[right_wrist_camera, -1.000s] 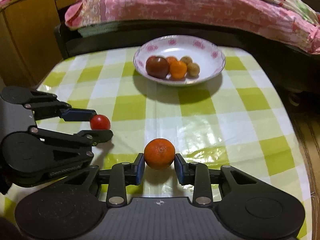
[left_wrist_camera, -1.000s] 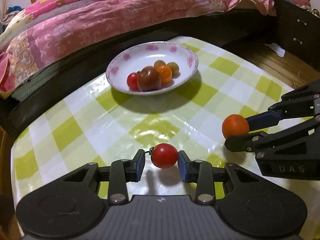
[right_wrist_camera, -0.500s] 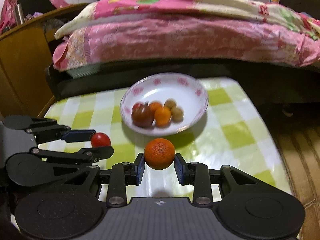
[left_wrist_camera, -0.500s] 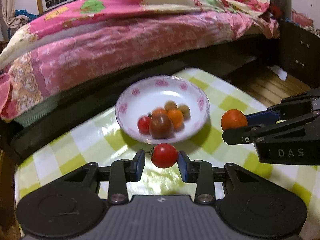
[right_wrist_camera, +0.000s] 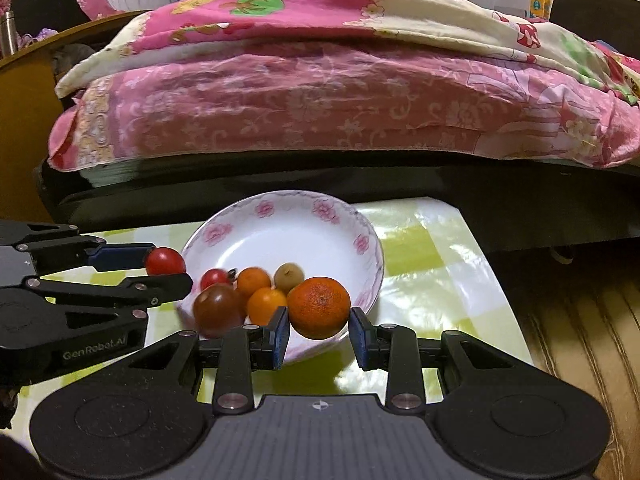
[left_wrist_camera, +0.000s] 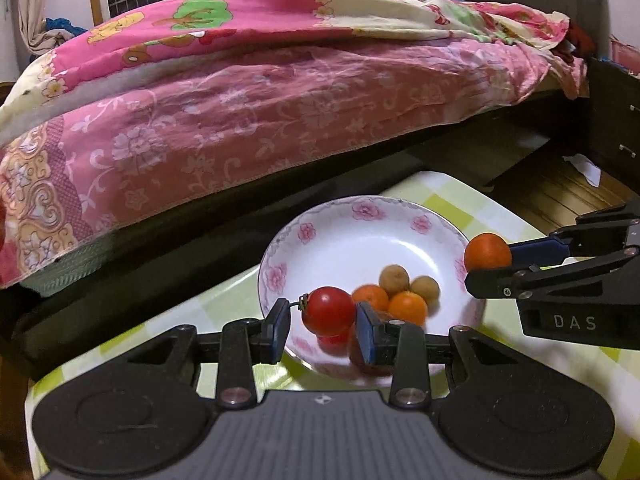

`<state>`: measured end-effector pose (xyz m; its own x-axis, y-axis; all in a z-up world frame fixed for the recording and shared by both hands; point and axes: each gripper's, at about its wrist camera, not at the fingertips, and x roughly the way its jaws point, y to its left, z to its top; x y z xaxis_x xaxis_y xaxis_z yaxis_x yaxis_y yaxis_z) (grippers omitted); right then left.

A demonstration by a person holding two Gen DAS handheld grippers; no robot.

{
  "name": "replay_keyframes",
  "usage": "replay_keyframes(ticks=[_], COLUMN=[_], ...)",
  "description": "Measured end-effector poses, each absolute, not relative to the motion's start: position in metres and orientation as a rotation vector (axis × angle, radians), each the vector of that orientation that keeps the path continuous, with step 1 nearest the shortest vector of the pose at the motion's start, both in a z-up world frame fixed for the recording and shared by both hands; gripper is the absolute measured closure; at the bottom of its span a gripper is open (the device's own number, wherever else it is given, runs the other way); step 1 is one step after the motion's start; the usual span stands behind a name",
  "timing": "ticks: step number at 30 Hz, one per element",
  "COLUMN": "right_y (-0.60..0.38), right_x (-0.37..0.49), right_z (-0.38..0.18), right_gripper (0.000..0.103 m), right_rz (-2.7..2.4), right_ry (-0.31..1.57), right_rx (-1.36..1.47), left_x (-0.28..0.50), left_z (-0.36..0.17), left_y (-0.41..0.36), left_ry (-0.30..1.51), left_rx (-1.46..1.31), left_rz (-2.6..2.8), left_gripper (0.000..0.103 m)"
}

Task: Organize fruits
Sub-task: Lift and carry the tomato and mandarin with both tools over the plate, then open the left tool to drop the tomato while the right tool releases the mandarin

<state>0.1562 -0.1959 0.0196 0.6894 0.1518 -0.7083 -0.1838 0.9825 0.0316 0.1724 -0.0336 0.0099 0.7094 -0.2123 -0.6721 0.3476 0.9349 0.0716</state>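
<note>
left wrist view: the left hand-held gripper (left_wrist_camera: 323,322) has its blue pads closed on a red cherry tomato (left_wrist_camera: 329,311), stem pointing left, held in the air at the near rim of a white bowl (left_wrist_camera: 362,236) with pink flowers. to its right, the right hand-held gripper (left_wrist_camera: 490,266) grips an orange mandarin (left_wrist_camera: 487,252) at the bowl's right rim.

right wrist view: the same right hand-held gripper (right_wrist_camera: 318,334) is clamped on the mandarin (right_wrist_camera: 319,307), its pads pressed to both sides of the fruit, raised in front of the bowl's (right_wrist_camera: 288,228) near edge. the left hand-held gripper (right_wrist_camera: 166,270) comes in from the left with the tomato (right_wrist_camera: 165,261) pinched at the bowl's left rim.

inside the bowl lie a dark purplish tomato (right_wrist_camera: 218,310), a small red tomato (right_wrist_camera: 215,278), two small orange fruits (right_wrist_camera: 266,303) and, as the left view shows, two brownish-green round fruits (left_wrist_camera: 394,278), all bunched toward the near side. the bowl stands on a tabletop (right_wrist_camera: 428,256) covered with a glossy yellow-green and white check cloth. behind it runs a bed (right_wrist_camera: 320,100) heaped with pink floral bedding. wood flooring (right_wrist_camera: 580,320) shows to the right.
</note>
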Motion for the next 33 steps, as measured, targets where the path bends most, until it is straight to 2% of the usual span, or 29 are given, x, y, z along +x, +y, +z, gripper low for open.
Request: replay_keyframes(ticks=[33], right_y=[-0.184], right_x=[0.225], right_z=[-0.007], right_gripper=[0.074], right_rz=[0.199], right_ry=[0.81], right_rx=[-0.084], left_x=[0.217], left_z=[-0.017], left_y=[-0.041], left_ry=[0.753], left_rx=[0.187], left_rz=[-0.322], left_gripper=[0.06])
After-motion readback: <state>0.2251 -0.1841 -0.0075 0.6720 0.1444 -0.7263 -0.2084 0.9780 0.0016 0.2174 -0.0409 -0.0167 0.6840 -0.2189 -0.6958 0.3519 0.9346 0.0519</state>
